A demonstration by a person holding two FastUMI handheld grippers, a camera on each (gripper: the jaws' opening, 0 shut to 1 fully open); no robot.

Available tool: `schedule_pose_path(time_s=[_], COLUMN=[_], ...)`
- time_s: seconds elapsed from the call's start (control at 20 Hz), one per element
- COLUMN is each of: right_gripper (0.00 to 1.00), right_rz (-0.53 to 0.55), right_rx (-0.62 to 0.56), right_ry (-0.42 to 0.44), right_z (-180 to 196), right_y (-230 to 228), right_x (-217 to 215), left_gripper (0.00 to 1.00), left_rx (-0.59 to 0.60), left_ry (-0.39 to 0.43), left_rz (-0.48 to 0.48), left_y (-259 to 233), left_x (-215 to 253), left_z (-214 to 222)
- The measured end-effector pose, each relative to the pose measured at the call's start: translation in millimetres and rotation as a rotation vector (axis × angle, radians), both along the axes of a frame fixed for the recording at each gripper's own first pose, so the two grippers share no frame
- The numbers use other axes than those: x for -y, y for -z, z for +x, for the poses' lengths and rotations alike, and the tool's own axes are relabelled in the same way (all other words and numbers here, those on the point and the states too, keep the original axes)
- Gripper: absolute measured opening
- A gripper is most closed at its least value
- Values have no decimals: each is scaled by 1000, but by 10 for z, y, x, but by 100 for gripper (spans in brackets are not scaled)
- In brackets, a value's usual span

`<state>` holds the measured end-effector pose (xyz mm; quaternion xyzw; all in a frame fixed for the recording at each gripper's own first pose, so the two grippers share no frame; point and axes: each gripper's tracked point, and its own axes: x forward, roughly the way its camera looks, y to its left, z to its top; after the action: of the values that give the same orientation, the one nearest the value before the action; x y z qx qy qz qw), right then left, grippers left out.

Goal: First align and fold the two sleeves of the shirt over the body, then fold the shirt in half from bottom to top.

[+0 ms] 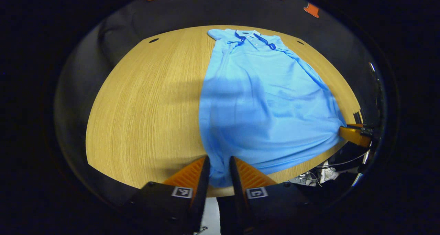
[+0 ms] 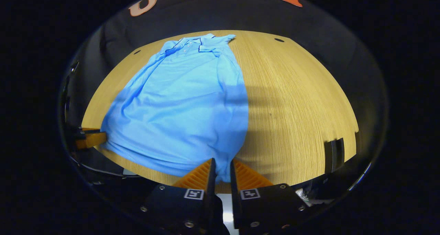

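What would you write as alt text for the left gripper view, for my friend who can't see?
The left claw pinches the bottom hem of a light blue polo shirt on a wooden table. The right claw grips the hem's other corner.

low near-edge views facing collar, sharing shirt point(image 1: 261, 100)

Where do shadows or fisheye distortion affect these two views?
Left gripper view: a broad shadow crosses the shirt and table, whose edges bow strongly. Right gripper view: a similar shadow darkens the shirt's near half; the table bulges like a dome. Both look sharp, without glare.
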<state>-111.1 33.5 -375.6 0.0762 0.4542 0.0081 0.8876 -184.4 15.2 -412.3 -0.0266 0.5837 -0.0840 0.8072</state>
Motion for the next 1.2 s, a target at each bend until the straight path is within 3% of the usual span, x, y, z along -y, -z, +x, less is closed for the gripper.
schedule_pose_path(time_s=[0.05,0.15,0.7,1.0,1.2], right_gripper=[17,8,6,6,6], right_rz=[33,131,200,198,185], right_rx=[-13,-41,111,175,223], right_ry=[7,10,-20,-26,-7], right_z=[-10,-98,223,502,920], right_y=[-9,-69,-816,-1244,-1530], right_x=[-39,-194,-32,94,190], left_gripper=[11,7,7,7,7], left_rx=[-10,-31,142,203,243], left_ry=[20,37,-66,-42,-35], left_rz=[7,12,-60,-55,-59], left_y=[0,-52,-930,-1124,-1221], left_x=[39,72,-13,-10,-41], left_z=[7,-57,634,1049,1446])
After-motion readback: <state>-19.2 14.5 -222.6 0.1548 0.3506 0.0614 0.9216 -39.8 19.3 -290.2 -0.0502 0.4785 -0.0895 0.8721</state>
